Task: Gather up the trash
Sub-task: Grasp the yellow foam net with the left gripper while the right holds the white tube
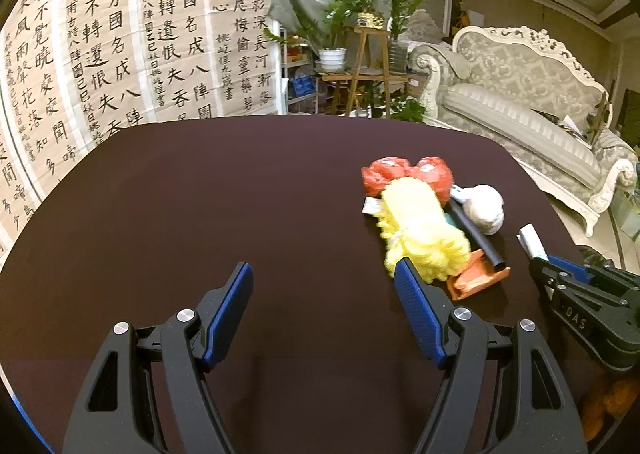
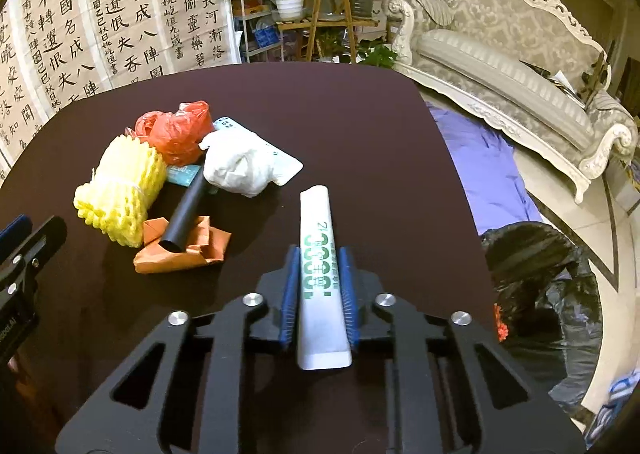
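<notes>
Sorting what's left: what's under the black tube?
The black tube lies across crumpled orange paper; its far end touches a teal card. Anything beneath the paper is hidden.

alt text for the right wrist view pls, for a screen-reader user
The right gripper is shut on a white tube with green print above a dark table. To its left lies a trash pile: yellow foam netting, red plastic bag, white wad, black tube, orange paper.

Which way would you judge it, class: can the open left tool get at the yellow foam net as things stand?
Probably yes. The left tool is open with nothing between its pads, and the yellow foam net lies just ahead of its right finger, with only bare table around. The right tool is off to the side.
</notes>
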Available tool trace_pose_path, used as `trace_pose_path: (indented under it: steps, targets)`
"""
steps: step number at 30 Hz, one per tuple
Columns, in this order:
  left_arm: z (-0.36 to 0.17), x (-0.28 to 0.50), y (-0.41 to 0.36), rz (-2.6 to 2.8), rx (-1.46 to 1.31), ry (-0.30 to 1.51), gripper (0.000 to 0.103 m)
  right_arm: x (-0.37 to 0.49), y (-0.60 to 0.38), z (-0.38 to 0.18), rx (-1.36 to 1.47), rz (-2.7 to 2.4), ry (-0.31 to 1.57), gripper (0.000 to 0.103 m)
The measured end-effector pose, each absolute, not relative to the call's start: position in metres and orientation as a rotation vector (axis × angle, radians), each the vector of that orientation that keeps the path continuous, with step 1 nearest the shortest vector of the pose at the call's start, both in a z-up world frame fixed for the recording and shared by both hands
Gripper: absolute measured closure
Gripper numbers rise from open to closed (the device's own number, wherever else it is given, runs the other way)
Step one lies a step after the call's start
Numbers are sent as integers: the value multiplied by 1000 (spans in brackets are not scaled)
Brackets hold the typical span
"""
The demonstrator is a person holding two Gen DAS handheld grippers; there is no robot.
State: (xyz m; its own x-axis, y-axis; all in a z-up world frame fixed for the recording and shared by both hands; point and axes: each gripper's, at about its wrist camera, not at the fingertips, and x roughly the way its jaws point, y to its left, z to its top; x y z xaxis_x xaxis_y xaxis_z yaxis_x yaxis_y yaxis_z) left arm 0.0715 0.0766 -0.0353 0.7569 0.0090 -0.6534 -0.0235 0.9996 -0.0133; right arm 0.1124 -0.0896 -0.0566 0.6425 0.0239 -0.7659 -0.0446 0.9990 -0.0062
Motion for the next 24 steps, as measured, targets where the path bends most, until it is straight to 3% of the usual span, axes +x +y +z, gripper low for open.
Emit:
trace_pose_path:
  steps: [24]
  targets:
    - [-36, 106, 30, -62, -5, 730, 29, 123, -111, -54, 57, 77, 866, 84]
